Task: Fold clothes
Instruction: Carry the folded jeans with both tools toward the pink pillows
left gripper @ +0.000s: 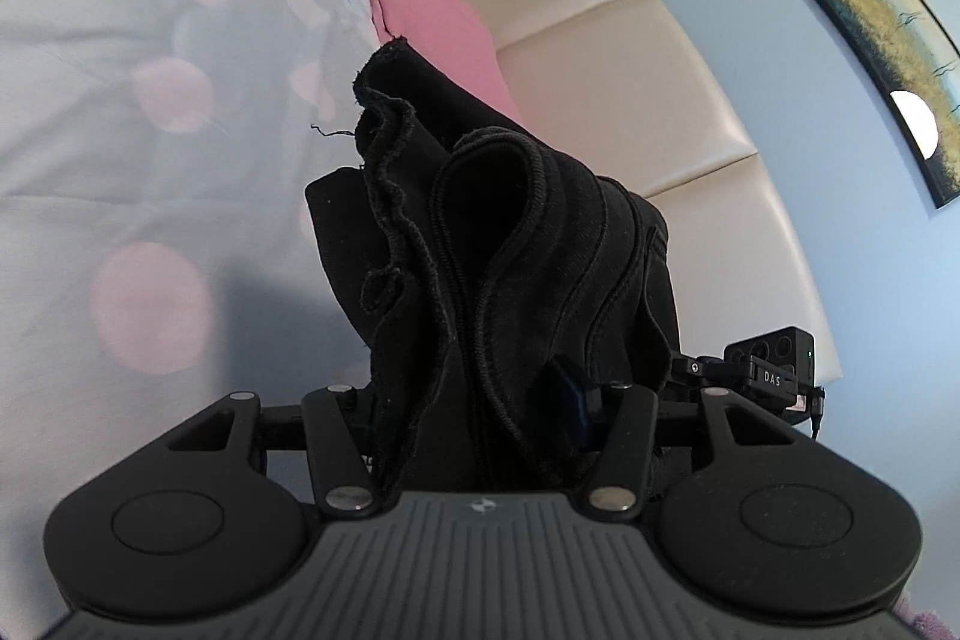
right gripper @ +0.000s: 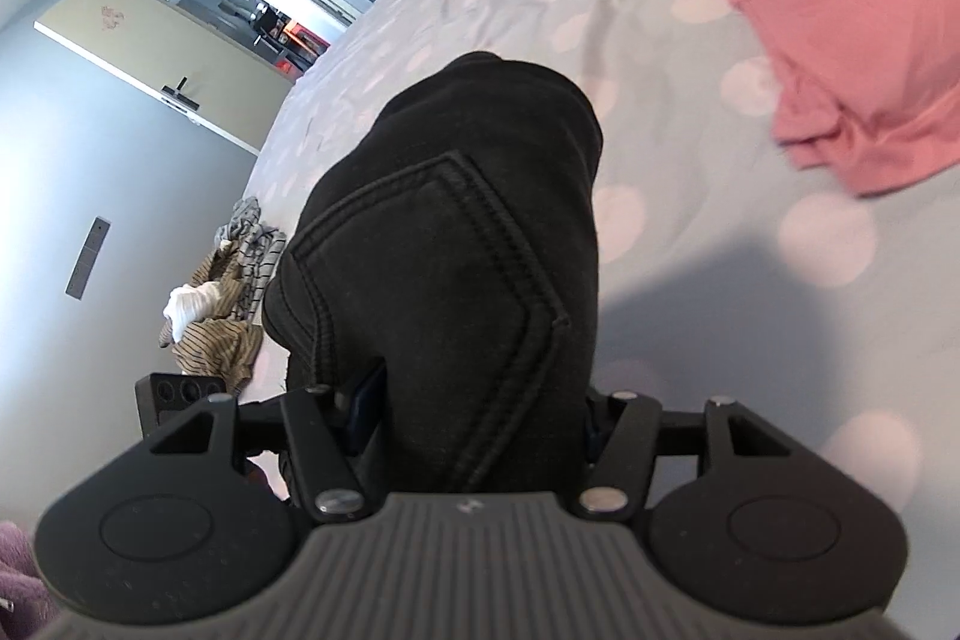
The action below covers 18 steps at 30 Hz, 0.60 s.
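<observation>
We hold black jeans (left gripper: 516, 244) bunched in left gripper (left gripper: 480, 400), jaws clamped on fabric. Our right gripper (right gripper: 480, 418) pinches pocket end (right gripper: 456, 244). Garment hangs above dotted bedsheet (right gripper: 690, 58), pink pillow (right gripper: 840, 10) beyond.

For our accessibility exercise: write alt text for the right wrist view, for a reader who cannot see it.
The right gripper is shut on a bunched black garment with a stitched pocket, above a grey bedspread with pale pink dots. A pink pillow lies at upper right; a pile of striped clothes sits at left.
</observation>
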Motion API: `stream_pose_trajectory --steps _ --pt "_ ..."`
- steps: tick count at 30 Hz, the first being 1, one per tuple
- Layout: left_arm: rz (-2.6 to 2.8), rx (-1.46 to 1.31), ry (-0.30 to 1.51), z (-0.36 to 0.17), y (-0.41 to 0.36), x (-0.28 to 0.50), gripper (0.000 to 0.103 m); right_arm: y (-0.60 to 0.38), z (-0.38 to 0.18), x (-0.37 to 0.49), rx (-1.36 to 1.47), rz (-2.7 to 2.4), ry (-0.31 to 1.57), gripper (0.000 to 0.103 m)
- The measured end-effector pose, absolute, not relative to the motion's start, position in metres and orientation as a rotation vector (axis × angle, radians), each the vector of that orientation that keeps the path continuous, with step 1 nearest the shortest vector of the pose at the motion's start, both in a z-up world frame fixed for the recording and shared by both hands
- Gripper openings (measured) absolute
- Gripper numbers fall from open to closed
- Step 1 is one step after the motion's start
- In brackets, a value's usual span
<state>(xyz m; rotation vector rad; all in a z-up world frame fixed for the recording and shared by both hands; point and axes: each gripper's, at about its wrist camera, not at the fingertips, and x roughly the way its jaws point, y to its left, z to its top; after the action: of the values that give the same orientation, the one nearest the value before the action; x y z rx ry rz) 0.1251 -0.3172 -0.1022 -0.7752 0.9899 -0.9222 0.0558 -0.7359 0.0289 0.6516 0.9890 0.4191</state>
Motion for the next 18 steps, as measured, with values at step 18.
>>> stream_pose_trajectory --steps 18 --pt "-0.882 -0.733 1.092 -0.182 -0.409 0.181 0.049 -0.827 -0.092 0.146 0.697 0.424 1.06 0.068"
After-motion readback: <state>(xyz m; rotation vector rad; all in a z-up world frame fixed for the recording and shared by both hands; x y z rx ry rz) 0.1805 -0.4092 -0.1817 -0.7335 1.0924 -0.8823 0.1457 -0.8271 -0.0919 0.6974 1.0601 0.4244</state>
